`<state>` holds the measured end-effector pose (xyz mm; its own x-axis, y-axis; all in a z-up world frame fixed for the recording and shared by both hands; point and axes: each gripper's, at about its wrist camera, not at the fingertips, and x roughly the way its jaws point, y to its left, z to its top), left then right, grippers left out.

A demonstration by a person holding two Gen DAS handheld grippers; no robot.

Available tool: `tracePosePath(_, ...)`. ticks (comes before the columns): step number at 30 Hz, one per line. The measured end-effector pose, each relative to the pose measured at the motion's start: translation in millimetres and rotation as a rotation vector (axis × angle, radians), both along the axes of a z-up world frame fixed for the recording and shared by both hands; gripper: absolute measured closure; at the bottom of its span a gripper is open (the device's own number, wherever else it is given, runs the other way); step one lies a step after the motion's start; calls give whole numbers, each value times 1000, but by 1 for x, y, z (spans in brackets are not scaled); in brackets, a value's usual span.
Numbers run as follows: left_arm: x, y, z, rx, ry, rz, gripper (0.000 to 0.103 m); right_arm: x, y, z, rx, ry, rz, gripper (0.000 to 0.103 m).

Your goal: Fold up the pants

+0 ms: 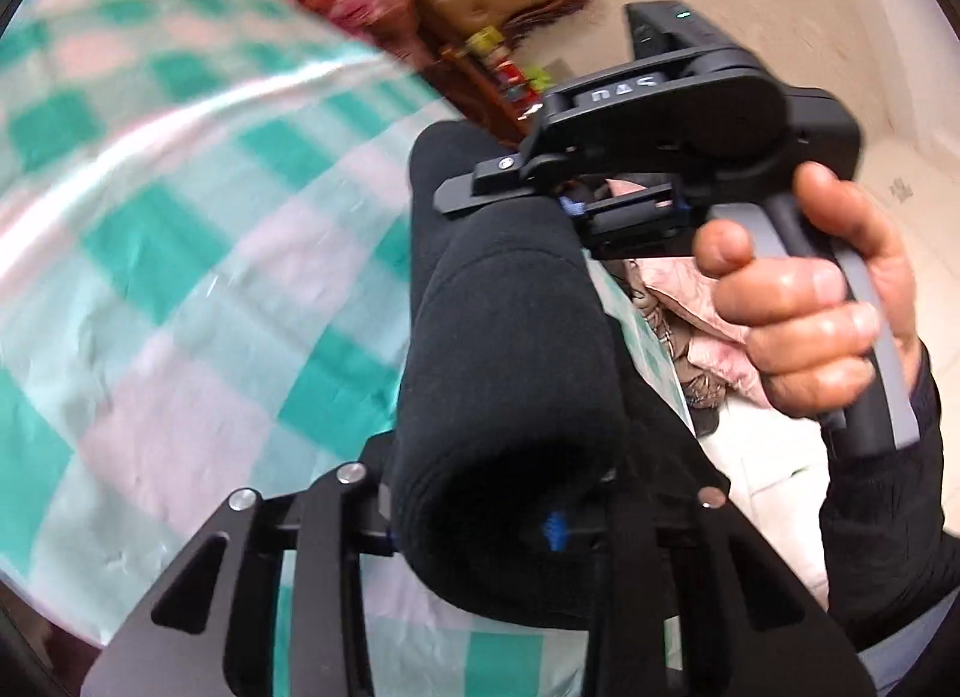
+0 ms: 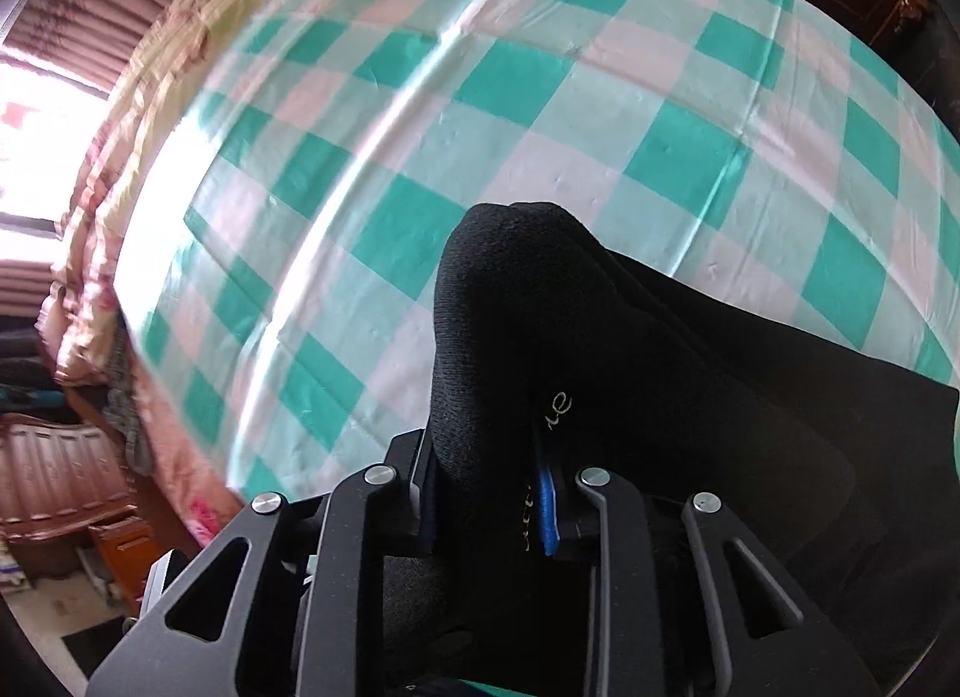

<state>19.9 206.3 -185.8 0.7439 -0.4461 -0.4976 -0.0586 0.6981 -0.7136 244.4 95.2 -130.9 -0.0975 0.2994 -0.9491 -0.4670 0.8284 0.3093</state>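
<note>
The black knit pants [image 1: 504, 373] lie on the green-and-white checked bed sheet [image 1: 180, 253], bunched between both black two-finger grippers. The right gripper [image 1: 570, 205] sits at their far end, the left gripper [image 1: 480, 523] nearer.

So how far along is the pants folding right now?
Early, by the look of it. Done: both grippers have hold of the black pants. In hand: the left gripper and the right gripper each pinch a bunched edge above the checked bedsheet. Left: no flat fold shows yet, so laying and folding remain.
</note>
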Motion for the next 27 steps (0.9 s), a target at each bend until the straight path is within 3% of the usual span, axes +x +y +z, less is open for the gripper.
tracePosePath(7, 2, -61, 85, 360, -174, -106, 73, 10, -65, 70, 218, -19, -53, 77)
tracePosePath(12, 11, -135, 140, 633, -312, -201, 73, 11, -165, 120, 394, -57, -155, 77)
tracePosePath(17, 11, -239, 177, 885, -472, -332, 73, -3, -280, 141, 519, -111, -260, 77)
tracePosePath(22, -3, -351, 177, 1039, -615, -490, 73, -22, -400, 129, 624, -129, -375, 77)
tracePosePath(25, -7, -418, 147, 1114, -658, -585, 73, -33, -461, 98, 628, -117, -444, 76)
tracePosePath(27, -14, -452, 122, 1156, -662, -638, 73, -37, -497, 68, 613, -91, -470, 69)
